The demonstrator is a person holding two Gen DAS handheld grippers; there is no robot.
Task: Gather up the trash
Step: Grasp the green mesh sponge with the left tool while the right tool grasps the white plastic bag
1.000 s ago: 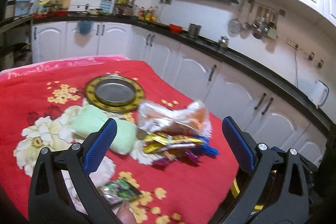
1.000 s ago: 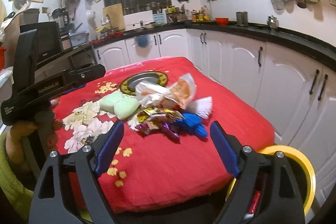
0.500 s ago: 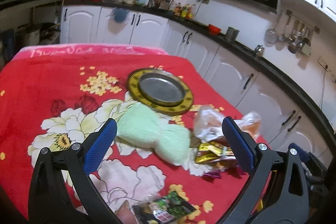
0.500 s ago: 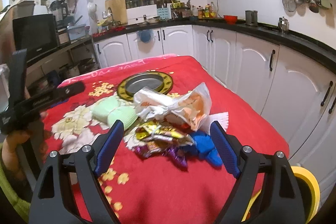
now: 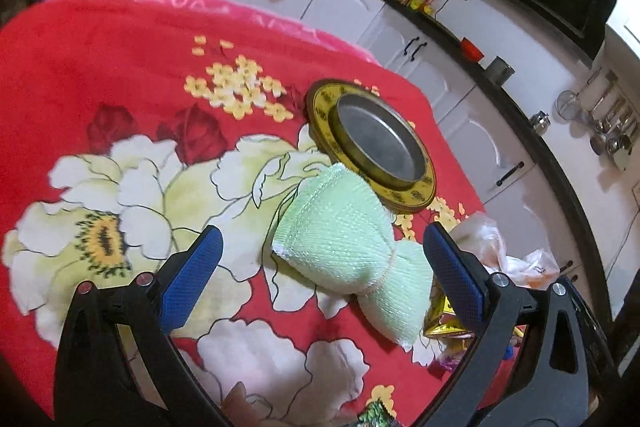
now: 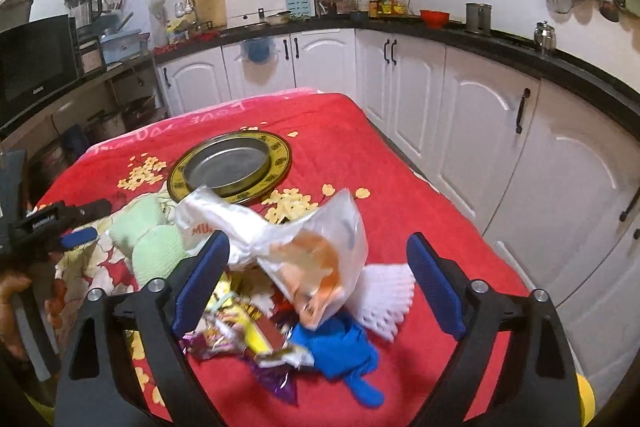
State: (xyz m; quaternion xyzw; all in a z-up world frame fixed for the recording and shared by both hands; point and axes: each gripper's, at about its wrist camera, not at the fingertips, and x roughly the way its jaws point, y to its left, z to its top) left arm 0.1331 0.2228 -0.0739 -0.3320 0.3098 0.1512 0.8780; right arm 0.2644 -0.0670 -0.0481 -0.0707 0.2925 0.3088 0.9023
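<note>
A heap of trash lies on the red floral blanket (image 6: 360, 155): a crumpled clear plastic bag (image 6: 312, 247), shiny wrappers (image 6: 240, 327), a blue glove (image 6: 340, 351) and white pleated paper (image 6: 388, 287). My right gripper (image 6: 320, 281) hovers just before the heap. Its jaws are opening, and the bag sits between the fingertips without touching the pads. My left gripper (image 5: 320, 267) is open over a pale green cloth (image 5: 340, 247), whose near end lies between its blue pads. In the right wrist view the left gripper (image 6: 76, 227) shows at the left edge, beside the green cloth (image 6: 148, 247).
A round metal tray with a yellow rim (image 5: 416, 195) sits behind the cloth. A small dark wrapper (image 5: 376, 419) lies at the near edge. A yellow bin (image 6: 586, 399) stands on the floor, right of the table. White cabinets (image 6: 480, 131) line the right side.
The left gripper rolled, dropped and swung left from the trash heap to the green cloth. The right gripper moved in close to the heap and its jaws spread slightly.
</note>
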